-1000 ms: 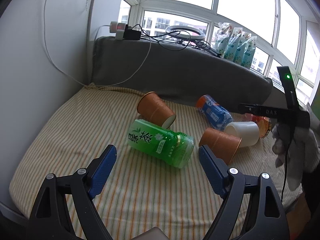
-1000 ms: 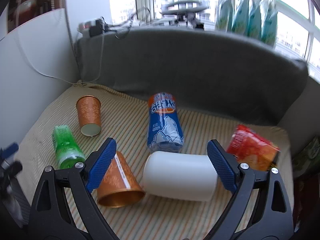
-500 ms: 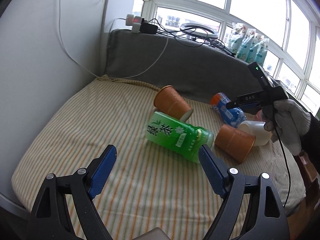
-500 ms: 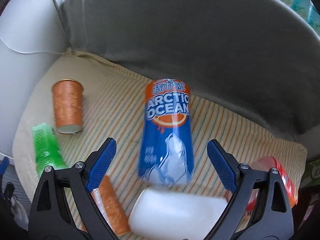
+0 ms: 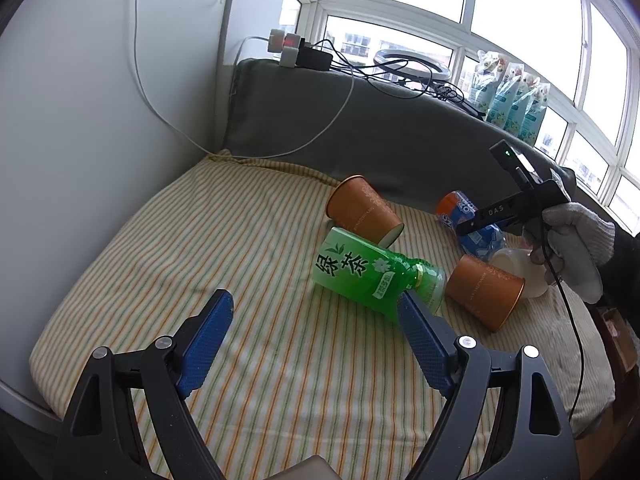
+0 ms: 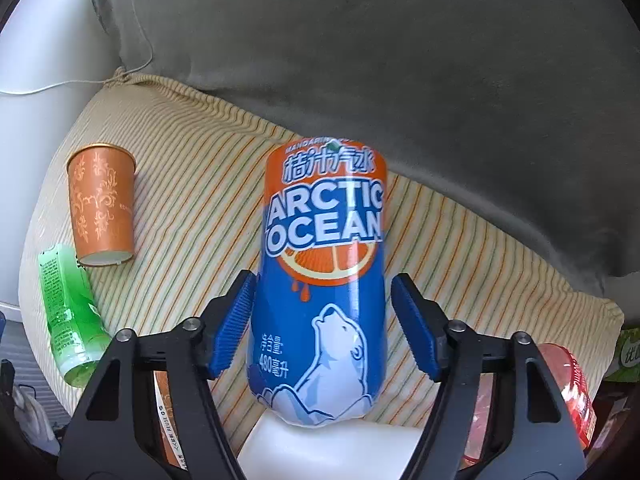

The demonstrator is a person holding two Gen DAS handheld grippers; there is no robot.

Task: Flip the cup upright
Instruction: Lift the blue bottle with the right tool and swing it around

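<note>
Right hand-held gripper point(image 6: 322, 320) sits low over the striped cushion point(image 6: 192, 184), blue pads spread either side of the blue-and-orange bottle point(image 6: 324, 280), not visibly pressing it. The label reads "ARCTIC OCEAN", with a polar bear and "480" beneath. Just below the bottle's near end lies the white cup point(image 6: 332, 448), on its side. Over on the left, an orange paper cup point(image 6: 102, 204) on its side, and a green bottle point(image 6: 68, 316) beside it. A red packet point(image 6: 572, 380) peeks in at right.

Left hand-held gripper point(image 5: 316, 328) hangs wide apart, holding nothing, above the cushion. Ahead, the green bottle shows the characters "绿茶". A second orange cup point(image 5: 484, 292) lies touching the white cup. The right tool's body reads "DAS".
</note>
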